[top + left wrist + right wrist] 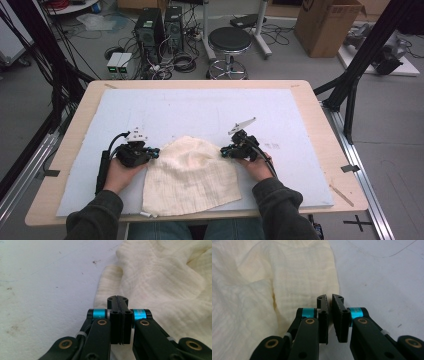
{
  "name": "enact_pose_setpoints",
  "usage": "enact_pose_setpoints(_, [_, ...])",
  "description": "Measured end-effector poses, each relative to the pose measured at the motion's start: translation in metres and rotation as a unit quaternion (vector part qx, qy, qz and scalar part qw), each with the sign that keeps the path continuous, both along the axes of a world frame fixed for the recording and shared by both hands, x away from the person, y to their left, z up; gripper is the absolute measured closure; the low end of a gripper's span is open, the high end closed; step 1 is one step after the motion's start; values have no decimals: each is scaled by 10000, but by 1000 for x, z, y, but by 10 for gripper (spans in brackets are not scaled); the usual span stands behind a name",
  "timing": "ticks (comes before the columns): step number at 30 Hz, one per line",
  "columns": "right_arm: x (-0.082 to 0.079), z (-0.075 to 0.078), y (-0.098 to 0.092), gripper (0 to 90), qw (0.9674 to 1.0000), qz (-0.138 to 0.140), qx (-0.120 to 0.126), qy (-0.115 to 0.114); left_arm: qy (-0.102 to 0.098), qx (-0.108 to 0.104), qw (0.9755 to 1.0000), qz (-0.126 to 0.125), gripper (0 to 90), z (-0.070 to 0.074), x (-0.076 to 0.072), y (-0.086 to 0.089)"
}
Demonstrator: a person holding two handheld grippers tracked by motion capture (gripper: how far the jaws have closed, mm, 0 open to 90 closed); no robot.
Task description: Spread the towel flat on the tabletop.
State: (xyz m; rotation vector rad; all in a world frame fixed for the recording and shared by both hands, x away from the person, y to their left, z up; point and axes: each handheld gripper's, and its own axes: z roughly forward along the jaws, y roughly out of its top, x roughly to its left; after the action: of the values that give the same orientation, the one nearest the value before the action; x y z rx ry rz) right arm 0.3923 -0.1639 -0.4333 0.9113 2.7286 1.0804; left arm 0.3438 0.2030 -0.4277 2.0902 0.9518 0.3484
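Two grippers (156, 151) (225, 150) — left's jaws together, right's nearly so — flanking one cream cloth (192, 172).

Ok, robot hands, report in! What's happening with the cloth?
Left hand-held gripper shut at the cream cloth's left edge. Right hand-held gripper nearly shut at its right edge, small gap, nothing pinched. Cloth rumpled on the white mat. Nothing in the way.

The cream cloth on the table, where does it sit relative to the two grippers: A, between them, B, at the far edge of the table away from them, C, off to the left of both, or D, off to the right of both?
A: in the high view the cream cloth lies between the left gripper and the right gripper, one at each side edge.
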Motion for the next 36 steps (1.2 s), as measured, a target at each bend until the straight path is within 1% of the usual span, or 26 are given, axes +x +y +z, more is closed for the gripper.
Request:
enact_pose_setpoints(1, [0,2,-1,858,10000,25,-63,-31,-11,-23,10000,-29,889,1,-1,-1])
enact_pose_setpoints(3, [0,7,-5,860,9997,-47,-171,-144,-28,-73,9999,-70,889,2,-2,-2])
enact_pose_setpoints(5, [-1,18,-9,861,9985,-202,-317,-402,-50,-103,9999,-115,889,4,-3,-5])
enact_pose_setpoints(7, [-2,31,-13,860,9958,-362,-451,-707,-67,-179,9997,-160,889,5,-3,-8])
enact_pose_setpoints(9, [-1,43,-12,860,9909,-490,-676,-1059,-72,-187,9996,-212,889,6,-4,-10])
enact_pose_setpoints(10, [-1,46,-10,860,9886,-553,-771,-1167,-83,-150,9996,-226,889,6,-4,-11])
enact_pose_setpoints(11, [0,46,-7,858,9880,-574,-783,-1205,-86,-106,9996,-242,889,6,-4,-12])
enact_pose_setpoints(12, [2,43,-4,851,9885,-542,-787,-1170,-64,-114,9997,-225,890,5,-5,-12])
enact_pose_setpoints(13, [4,38,1,817,9905,-496,-770,-1029,-59,-86,9997,-238,889,5,-5,-11])
enact_pose_setpoints(15, [9,25,9,681,9947,-335,-643,-726,-37,-97,9997,-240,889,4,-6,-9])
enact_pose_setpoints(16, [10,22,11,672,9957,-333,-618,-612,-40,-103,9997,-222,889,4,-7,-8])
enact_pose_setpoints(17, [10,22,10,669,9961,-350,-529,-614,-43,-108,9997,-230,889,3,-7,-7])
enact_pose_setpoints(18, [8,23,7,665,9965,-365,-352,-662,-29,-92,9997,-224,889,3,-7,-6])
enact_pose_setpoints(19, [7,26,3,656,9966,-400,-235,-687,3,-67,9997,-228,889,2,-7,-5])
enact_pose_setpoints(21, [5,32,-6,637,9958,-513,-160,-747,29,-95,9998,-200,889,1,-6,-5])
enact_pose_setpoints(24, [3,37,-24,628,9948,-716,-20,-729,52,-120,9997,-225,888,0,-4,-7])
enact_pose_setpoints(26, [3,33,-32,617,9944,-836,29,-640,48,-60,9996,-258,887,-1,-4,-8])
enact_pose_setpoints(27, [4,29,-34,614,9947,-853,63,-567,72,-90,9996,-265,886,-2,-4,-10])
enact_pose_setpoints(28, [5,24,-34,599,9952,-867,60,-440,87,-93,9995,-278,886,-2,-3,-10])
enact_pose_setpoints(29, [6,20,-34,592,9958,-831,5,-390,74,-108,9995,-297,886,-2,-3,-11])
enact_pose_setpoints(30, [7,14,-32,590,9959,-827,-62,-359,86,-114,9994,-302,885,-2,-3,-12])
enact_pose_setpoints(32, [8,5,-27,602,9960,-804,-179,-348,94,-223,9993,-297,876,-1,-2,-11])
enact_pose_setpoints(33, [9,2,-25,632,9958,-804,-265,-347,72,-246,9992,-295,871,0,-2,-10])
enact_pose_setpoints(34, [9,0,-24,663,9956,-787,-322,-405,58,-299,9992,-268,868,0,-1,-9])
enact_pose_setpoints(35, [10,-1,-24,720,9956,-775,-275,-458,66,-323,9991,-263,859,1,0,-9])
enact_pose_setpoints(36, [10,-1,-25,778,9964,-710,-215,-420,83,-344,9990,-260,833,2,1,-9])
